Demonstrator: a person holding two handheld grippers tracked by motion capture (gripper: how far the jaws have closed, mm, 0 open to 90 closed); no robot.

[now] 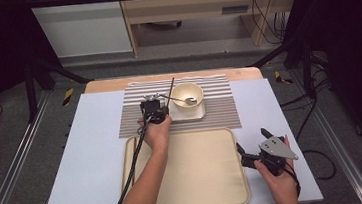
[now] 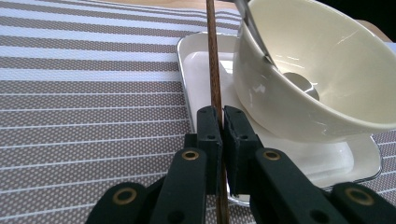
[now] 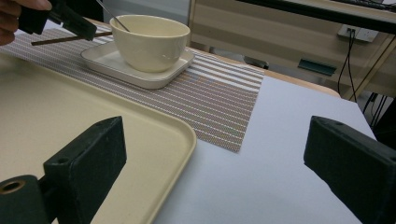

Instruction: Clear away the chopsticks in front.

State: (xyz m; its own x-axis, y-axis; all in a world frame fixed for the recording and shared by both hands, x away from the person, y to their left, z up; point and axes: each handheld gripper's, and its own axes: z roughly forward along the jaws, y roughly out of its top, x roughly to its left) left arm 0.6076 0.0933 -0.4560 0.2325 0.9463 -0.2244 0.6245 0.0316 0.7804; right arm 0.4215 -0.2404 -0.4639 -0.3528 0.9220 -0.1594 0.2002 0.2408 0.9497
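1. High view: left gripper [image 1: 157,98] sits over the striped placemat [image 1: 220,116], just left of the cream bowl [image 1: 187,97]. Left hand [image 1: 157,132] reaches forward across the tray [image 1: 196,181].
2. Left gripper view: jaws pressed together on a thin brown chopstick [image 2: 214,70]; the stick runs up between the pads and past them, over the edge of the white square plate [image 2: 201,60].
3. High view: chopstick shows as a dark thin line slanting up from the gripper toward the mat's far edge, just beside the bowl's left rim.
4. Bowl stands on the white square plate; a metal spoon [image 1: 185,100] lies inside, handle leaning out over the left rim.
5. Right gripper [image 1: 253,147] rests at the tray's right edge, well apart from the bowl, held by the right hand [image 1: 279,180].
6. Right gripper view: jaws stand wide apart, nothing between them; the left jaw is over the tray corner, the right over the pale table cover [image 3: 280,154].
7. A second dark stick [image 1: 133,159] lies along the tray's left rim.
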